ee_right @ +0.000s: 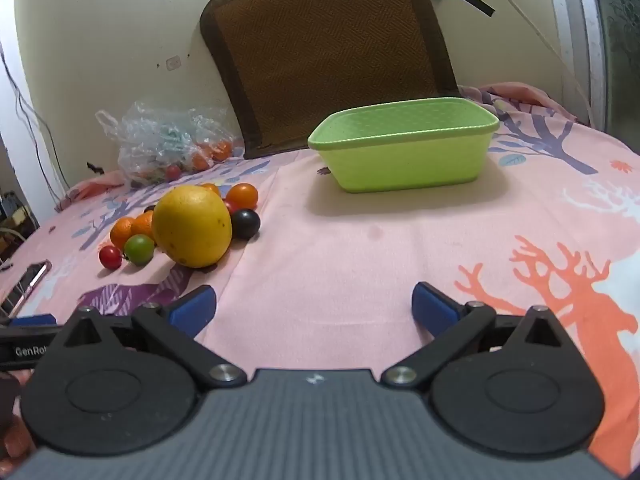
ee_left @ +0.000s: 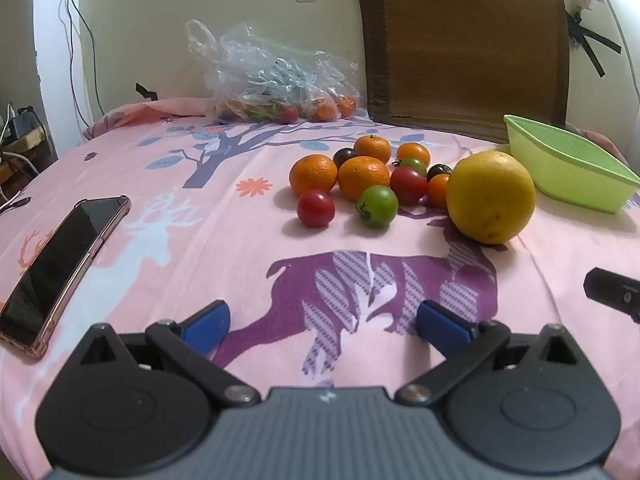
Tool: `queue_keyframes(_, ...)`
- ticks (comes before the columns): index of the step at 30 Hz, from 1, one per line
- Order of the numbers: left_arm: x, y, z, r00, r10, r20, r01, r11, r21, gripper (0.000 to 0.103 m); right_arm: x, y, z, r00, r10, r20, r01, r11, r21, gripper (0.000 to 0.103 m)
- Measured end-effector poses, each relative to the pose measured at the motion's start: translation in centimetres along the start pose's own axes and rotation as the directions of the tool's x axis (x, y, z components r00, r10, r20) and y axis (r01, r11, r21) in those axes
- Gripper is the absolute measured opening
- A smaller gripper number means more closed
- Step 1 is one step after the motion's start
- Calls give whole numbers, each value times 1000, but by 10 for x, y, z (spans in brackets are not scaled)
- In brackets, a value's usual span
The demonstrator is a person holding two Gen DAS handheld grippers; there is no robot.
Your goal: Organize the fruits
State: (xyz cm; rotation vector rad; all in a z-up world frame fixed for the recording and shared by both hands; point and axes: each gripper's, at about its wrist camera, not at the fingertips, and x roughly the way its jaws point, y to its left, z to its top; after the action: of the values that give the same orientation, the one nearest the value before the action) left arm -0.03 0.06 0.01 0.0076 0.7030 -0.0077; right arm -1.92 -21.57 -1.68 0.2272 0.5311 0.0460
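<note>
Left gripper (ee_left: 322,320): fingers spread, released, nothing between.
Fruit pile (ee_left: 372,180): beyond it, on pink bedsheet (ee_left: 200,264); yellow citrus (ee_left: 490,197) nearest green tub (ee_left: 576,170).
Phone (ee_left: 60,272): well left of pile.
Right gripper (ee_right: 314,306): fingers released, empty.
Tub: right of citrus, apart.

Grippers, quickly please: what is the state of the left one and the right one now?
Left gripper: open, holding nothing, above the pink cloth.
Right gripper: open, holding nothing, facing the green container.
</note>
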Motion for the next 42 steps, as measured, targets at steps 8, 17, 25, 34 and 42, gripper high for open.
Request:
queue_keyframes(8,-1,2,1,999,-42,11,42,998,40,103,0,-3,-2,1000,0,5,0,1000,-10,103)
queue_keyframes(17,-5,14,0,990,-138,25,134,986,103,103,2,2,-1,1000,-21,-7,21,999,-35,103)
queue_keyframes(25,0,26,14,965,-218,144,208,975,76,95,-2,13,5,996,60,64,-52,993,-108,98)
queue_keyframes(34,-4,42,9,950,-254,180,257,966,6,85,53,35,58,960,278,23,-273,954,-124,60)
queue_keyframes(42,-9,54,5,918,-330,218,343,939,-23,82,35,46,43,936,352,-16,-349,920,-176,54)
